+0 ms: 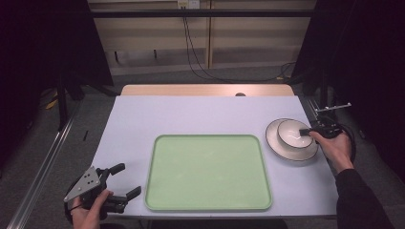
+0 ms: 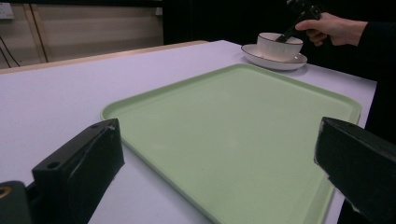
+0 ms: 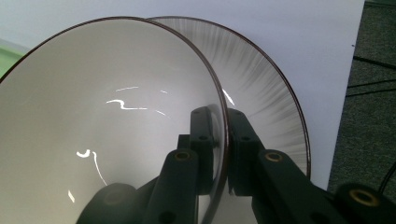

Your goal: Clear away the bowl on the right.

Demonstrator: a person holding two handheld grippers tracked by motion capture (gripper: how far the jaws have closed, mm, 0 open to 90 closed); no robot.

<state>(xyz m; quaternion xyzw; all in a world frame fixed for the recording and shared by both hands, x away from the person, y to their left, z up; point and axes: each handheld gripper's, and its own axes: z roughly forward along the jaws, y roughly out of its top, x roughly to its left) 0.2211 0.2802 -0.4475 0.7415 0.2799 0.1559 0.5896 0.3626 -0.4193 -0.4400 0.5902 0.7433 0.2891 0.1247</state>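
Pale lilac table (image 1: 200, 112); green tray (image 1: 208, 172) centre-front; white plate (image 1: 286, 148) right

Bowl (image 1: 292, 133): white, dark-rimmed, upright on a white dark-rimmed plate (image 1: 282, 148), right side of table. Tray (image 1: 208, 172): pale green, rectangular, flat, empty, centre, near edge.

One tray (image 1: 208, 172), one bowl (image 1: 292, 132), one plate (image 1: 286, 149), two hand-held grippers.
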